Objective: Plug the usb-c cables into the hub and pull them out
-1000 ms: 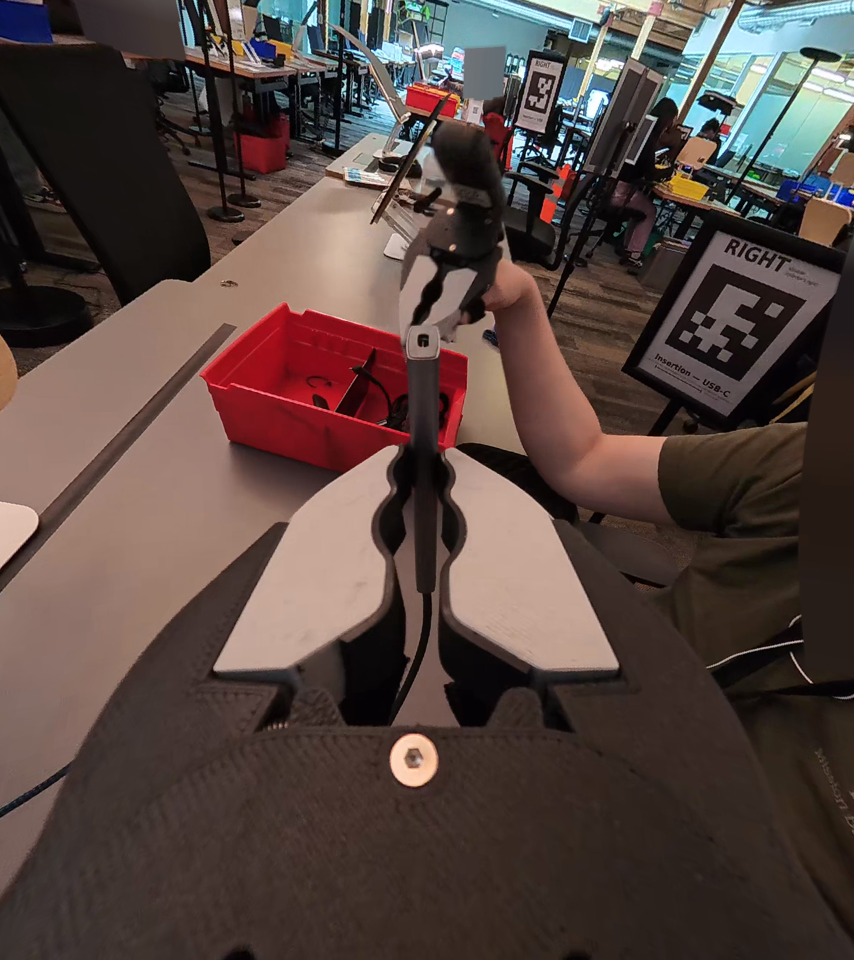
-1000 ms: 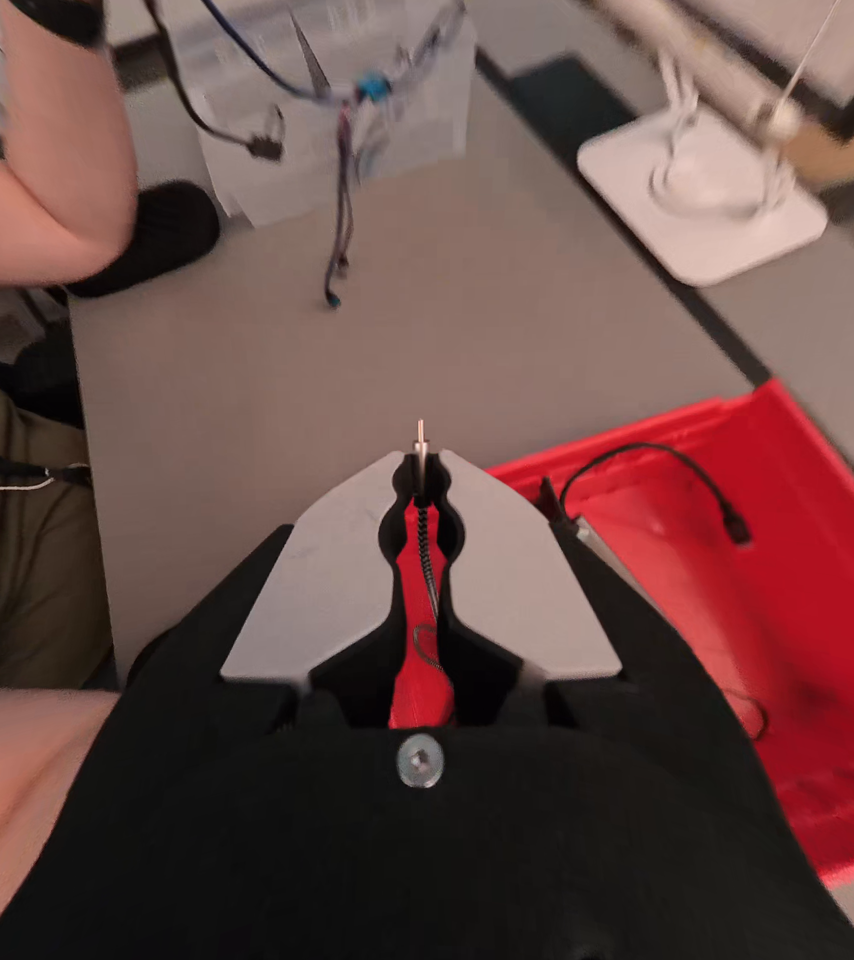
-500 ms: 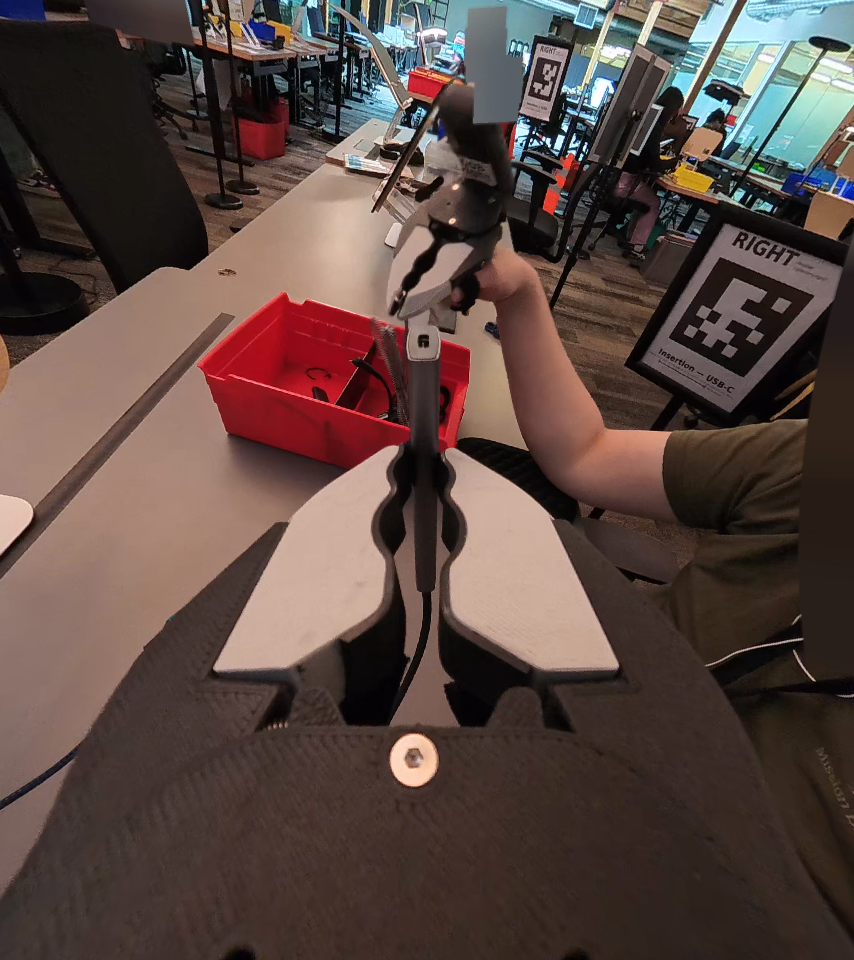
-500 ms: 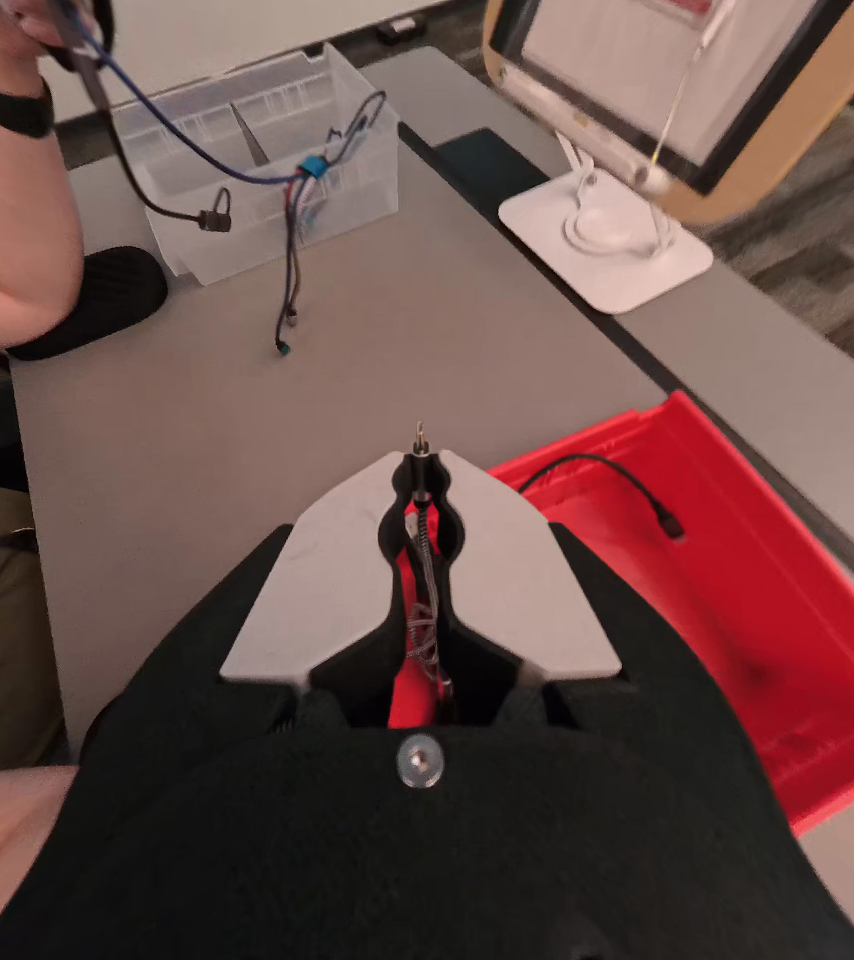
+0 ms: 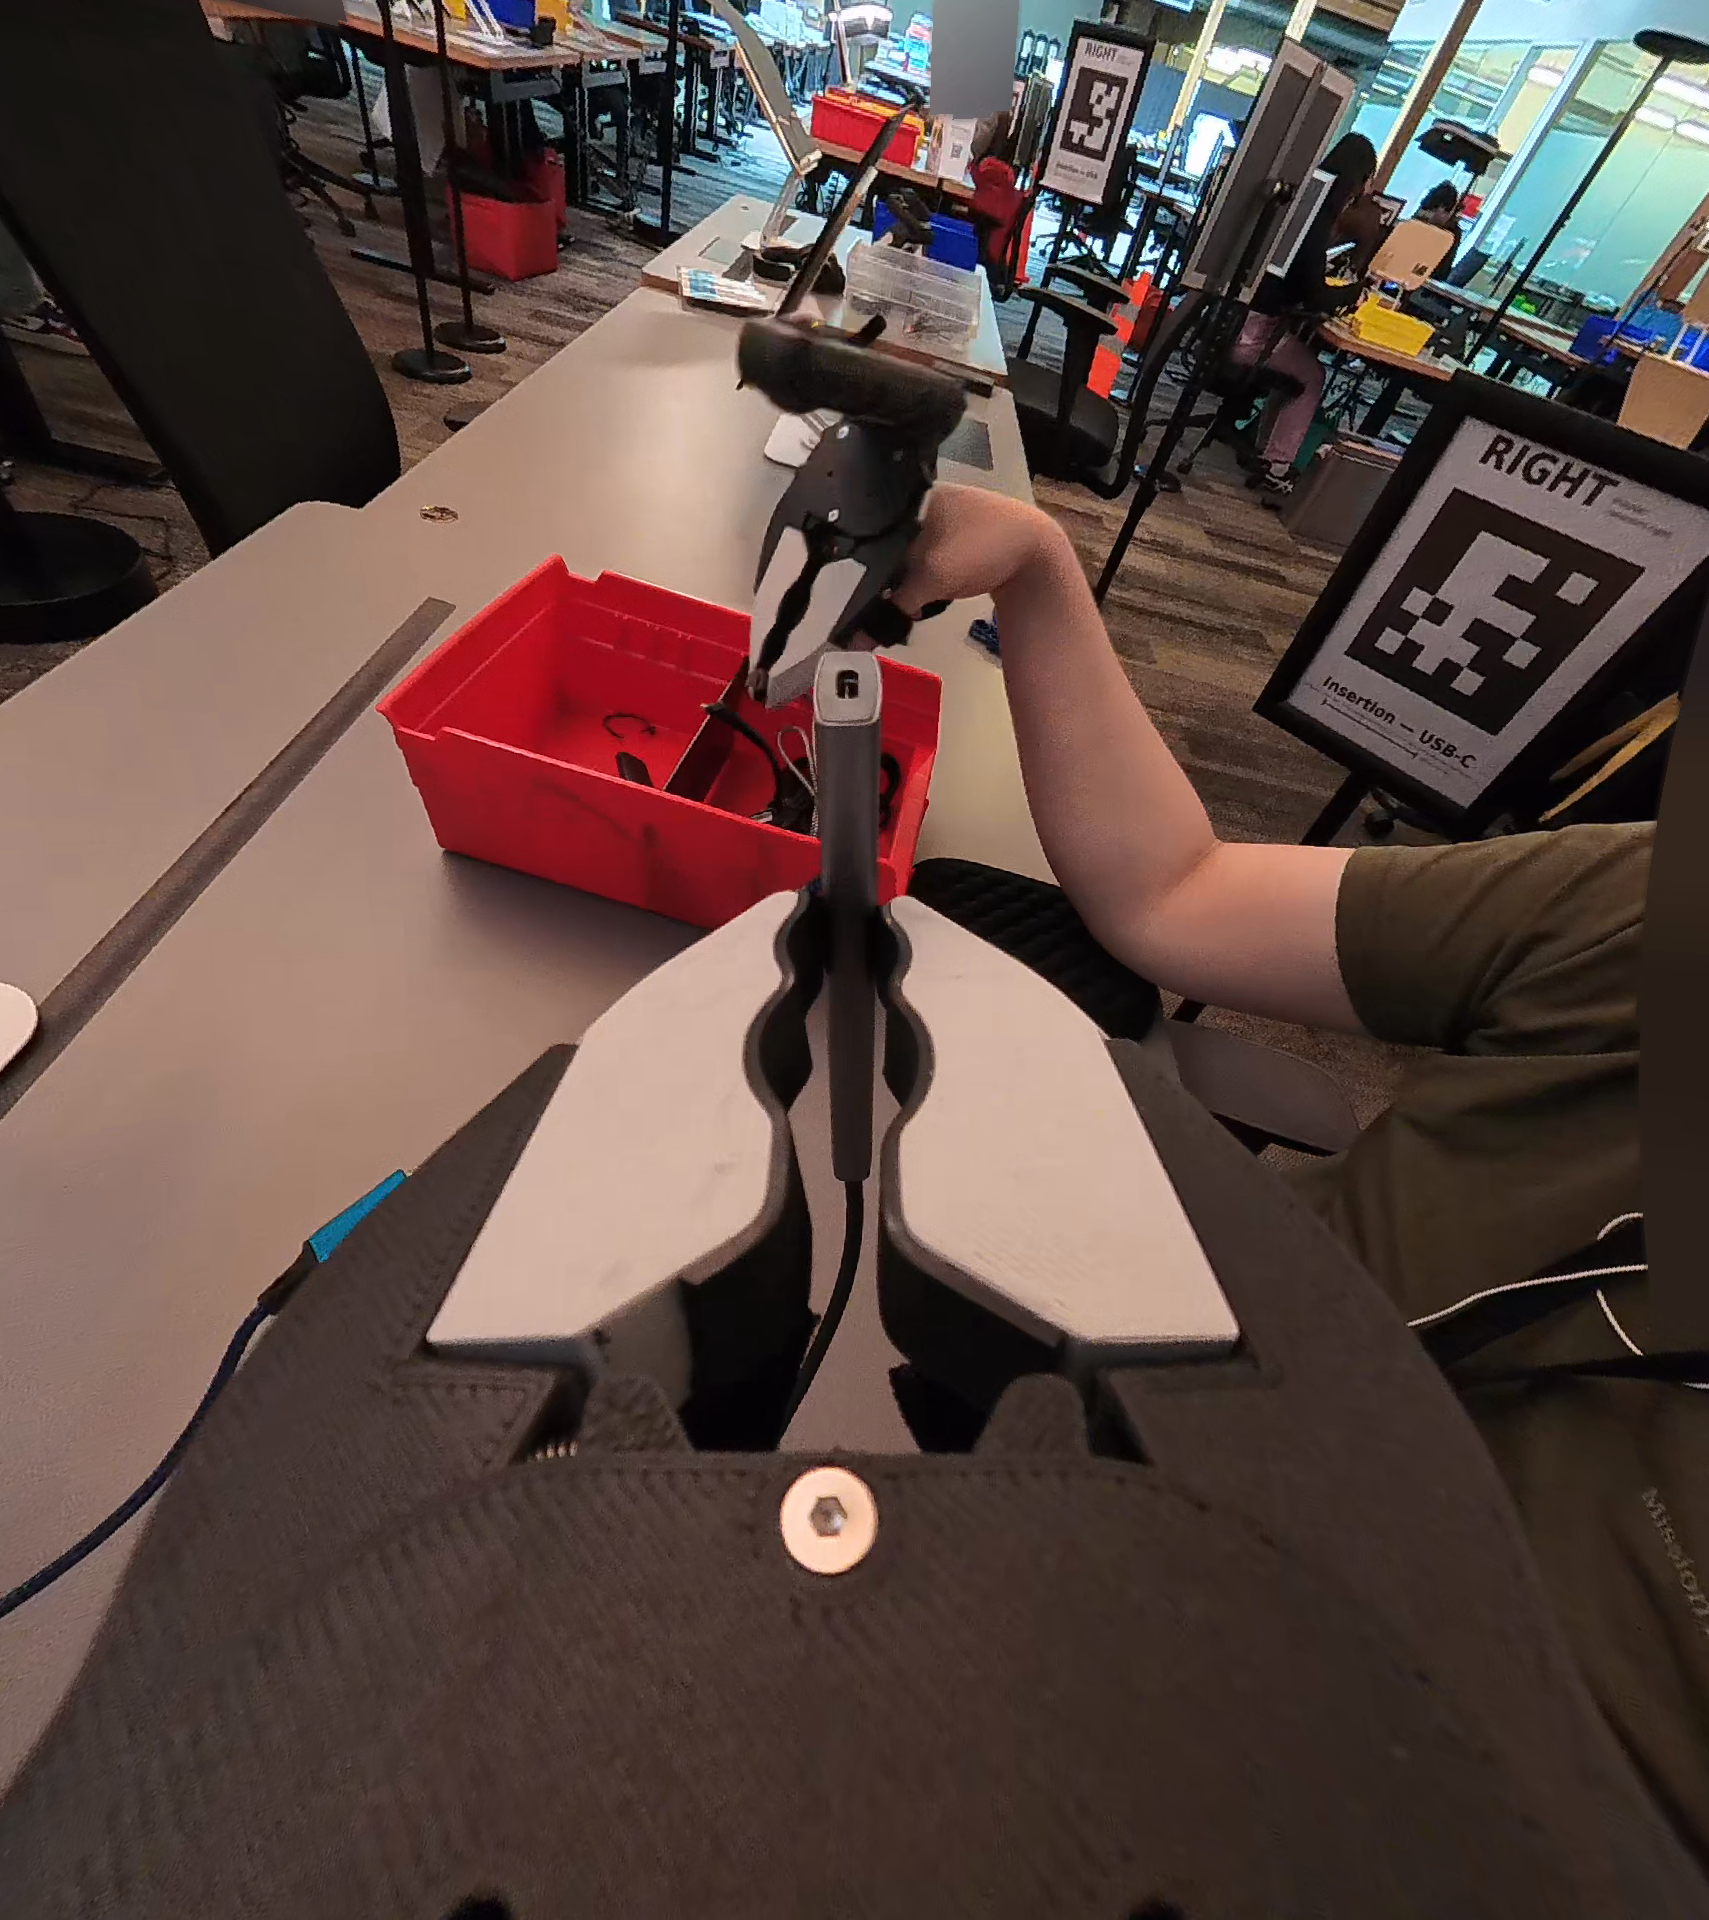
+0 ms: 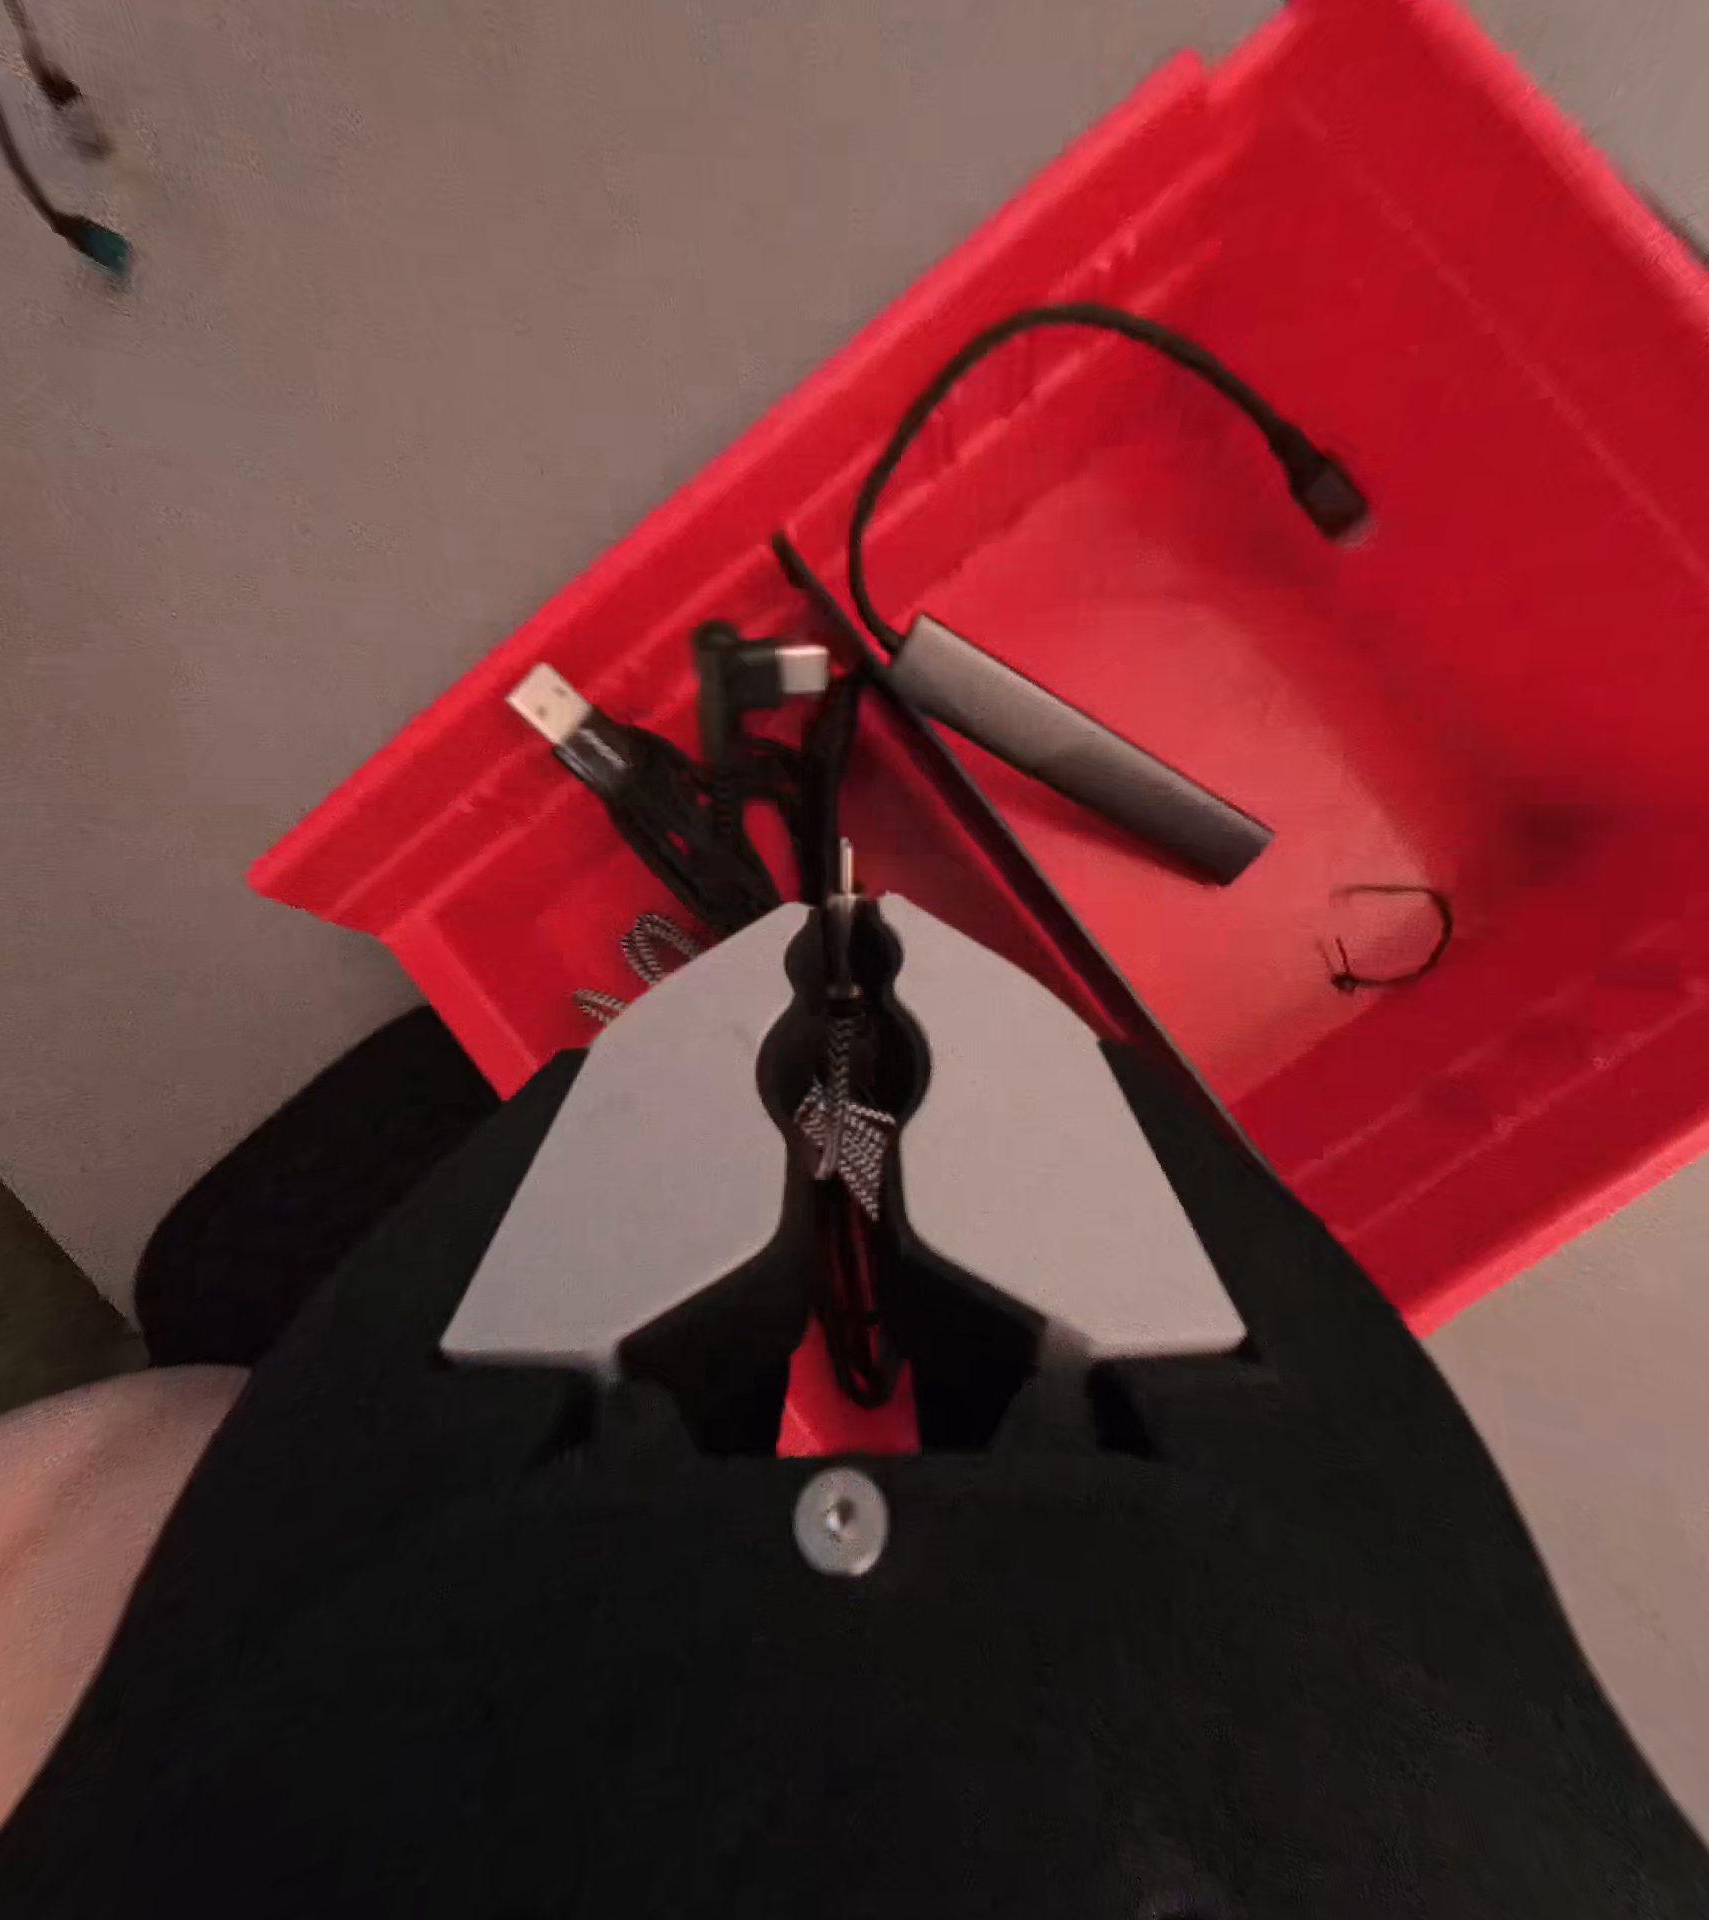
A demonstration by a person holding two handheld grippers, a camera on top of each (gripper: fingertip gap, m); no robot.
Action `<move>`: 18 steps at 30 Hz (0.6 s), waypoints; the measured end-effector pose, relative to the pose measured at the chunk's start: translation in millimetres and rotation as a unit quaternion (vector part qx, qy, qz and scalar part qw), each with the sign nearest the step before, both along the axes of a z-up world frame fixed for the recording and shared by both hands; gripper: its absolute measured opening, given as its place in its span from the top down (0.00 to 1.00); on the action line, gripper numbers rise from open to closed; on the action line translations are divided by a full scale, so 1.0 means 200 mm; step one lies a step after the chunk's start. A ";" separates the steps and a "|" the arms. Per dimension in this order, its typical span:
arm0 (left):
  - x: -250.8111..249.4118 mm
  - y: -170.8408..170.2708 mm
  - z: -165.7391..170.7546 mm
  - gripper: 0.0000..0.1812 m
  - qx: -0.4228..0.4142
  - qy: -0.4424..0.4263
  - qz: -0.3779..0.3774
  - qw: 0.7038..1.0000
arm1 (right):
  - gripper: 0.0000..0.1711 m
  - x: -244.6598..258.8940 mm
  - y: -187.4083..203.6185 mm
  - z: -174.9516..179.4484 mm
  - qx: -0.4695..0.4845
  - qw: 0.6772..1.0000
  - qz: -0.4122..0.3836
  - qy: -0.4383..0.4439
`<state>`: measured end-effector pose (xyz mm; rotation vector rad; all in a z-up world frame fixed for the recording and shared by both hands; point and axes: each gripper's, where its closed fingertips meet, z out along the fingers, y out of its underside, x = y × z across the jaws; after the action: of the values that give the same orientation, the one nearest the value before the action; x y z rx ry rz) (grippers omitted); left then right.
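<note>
The red bin [image 6: 1515, 343] sits on the grey table [image 5: 206, 1039] near its right edge, split by a thin black divider [image 6: 995, 831]. The larger compartment holds a second grey hub [image 6: 1078, 748] with its short black lead, plus a loose black tie [image 6: 1390, 935]; the smaller one holds a tangle of black cables [image 6: 715, 790], one with a USB-A plug and one with an angled plug. The right gripper [image 6: 845, 904] hangs over that smaller compartment, pinched tight on a braided usb-c cable [image 6: 842, 1132] whose metal tip pokes past the fingertips. The left gripper [image 5: 845, 904] clamps a grey hub [image 5: 847, 790] upright, port end up, above bare tabletop left of the bin.
</note>
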<state>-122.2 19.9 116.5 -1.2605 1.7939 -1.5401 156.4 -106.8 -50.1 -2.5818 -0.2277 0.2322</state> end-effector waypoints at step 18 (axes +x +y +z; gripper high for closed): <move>0.09 -0.06 -0.08 0.95 0.001 0.022 -0.012 1.000 | 0.69 0.03 0.22 0.39 0.211 0.965 -0.017 -0.156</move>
<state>-105.0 8.2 99.7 -1.2862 1.8427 -1.5348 161.8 -62.0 27.3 -2.1810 -0.3099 -0.2197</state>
